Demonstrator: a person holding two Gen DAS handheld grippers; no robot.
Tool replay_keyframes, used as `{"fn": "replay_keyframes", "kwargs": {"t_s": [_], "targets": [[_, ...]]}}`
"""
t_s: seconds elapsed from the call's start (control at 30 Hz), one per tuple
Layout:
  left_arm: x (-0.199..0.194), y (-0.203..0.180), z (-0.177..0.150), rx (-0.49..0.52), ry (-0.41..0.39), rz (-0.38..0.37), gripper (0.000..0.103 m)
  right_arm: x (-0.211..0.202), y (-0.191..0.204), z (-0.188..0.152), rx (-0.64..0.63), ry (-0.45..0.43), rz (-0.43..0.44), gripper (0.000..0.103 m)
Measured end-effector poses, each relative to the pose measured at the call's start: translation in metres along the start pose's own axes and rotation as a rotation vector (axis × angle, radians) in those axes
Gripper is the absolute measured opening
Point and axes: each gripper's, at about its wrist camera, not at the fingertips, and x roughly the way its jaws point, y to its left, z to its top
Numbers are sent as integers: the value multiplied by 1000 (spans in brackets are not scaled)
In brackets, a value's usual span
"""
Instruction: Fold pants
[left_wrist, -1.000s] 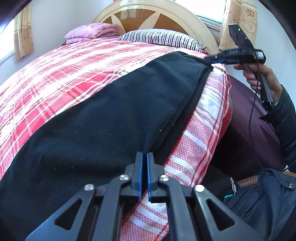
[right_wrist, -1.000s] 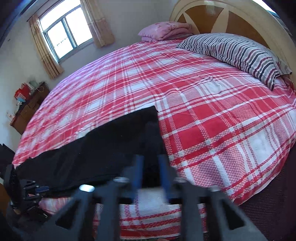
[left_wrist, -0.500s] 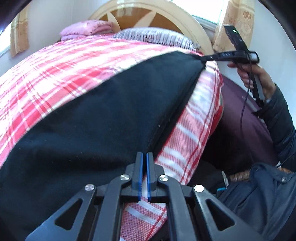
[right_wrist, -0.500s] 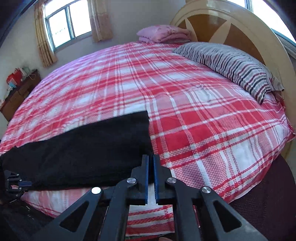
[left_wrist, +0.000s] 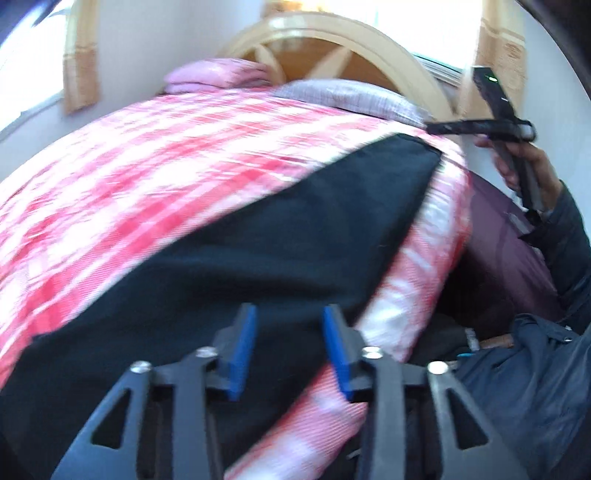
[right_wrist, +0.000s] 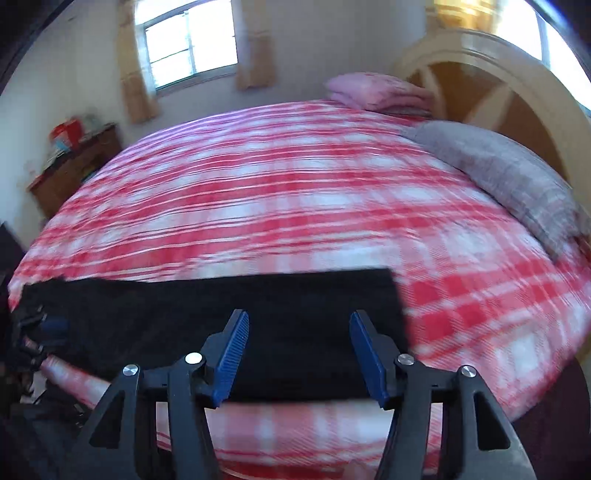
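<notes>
The black pants (left_wrist: 280, 236) lie flat in a long strip along the near edge of the red plaid bed (left_wrist: 155, 158). My left gripper (left_wrist: 290, 349) is open, its blue pads just above one end of the pants. My right gripper (right_wrist: 297, 354) is open over the other end of the pants (right_wrist: 229, 314). Neither holds the cloth. In the left wrist view the right gripper (left_wrist: 476, 127) hangs in the air past the far end of the pants, in the person's hand.
A striped pillow (right_wrist: 509, 177) and a folded pink blanket (right_wrist: 376, 90) lie by the wooden headboard (right_wrist: 491, 85). A wooden dresser (right_wrist: 74, 162) stands by the window wall. The person's dark jacket (left_wrist: 535, 376) and a purple bed skirt (left_wrist: 506, 240) are beside the bed.
Both grippers were shut on the pants' ends; now both have opened and let go. The pants rest flat on the bed. Both cameras have drawn back and risen.
</notes>
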Motion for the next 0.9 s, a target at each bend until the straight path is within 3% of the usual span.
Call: {"fn": "replay_keyframes", "kwargs": {"t_s": [0.1,0.27,0.37,0.4,0.57,0.63,0.83,0.9], "targets": [[-15,45,-12,-98,0,123,46,23,54,23,-102,12,80,59],[-33,95,-44,-233,-16,235,46,62,149,65,-231,44,279,59],[-23,104,-69,-278,29,210,46,89,221,81,-323,71,359,59],[-24,98,-74,-258,11,220,46,96,240,83,-345,78,375,59],[-20,73,-78,-207,33,225,65,147,339,86,-387,184,522,59],[-18,64,-79,-185,39,223,68,167,372,82,-392,237,561,59],[-26,66,-85,-174,44,175,69,207,433,66,-327,387,675,58],[-26,66,-86,-171,34,172,69,216,440,62,-311,423,671,47]]}}
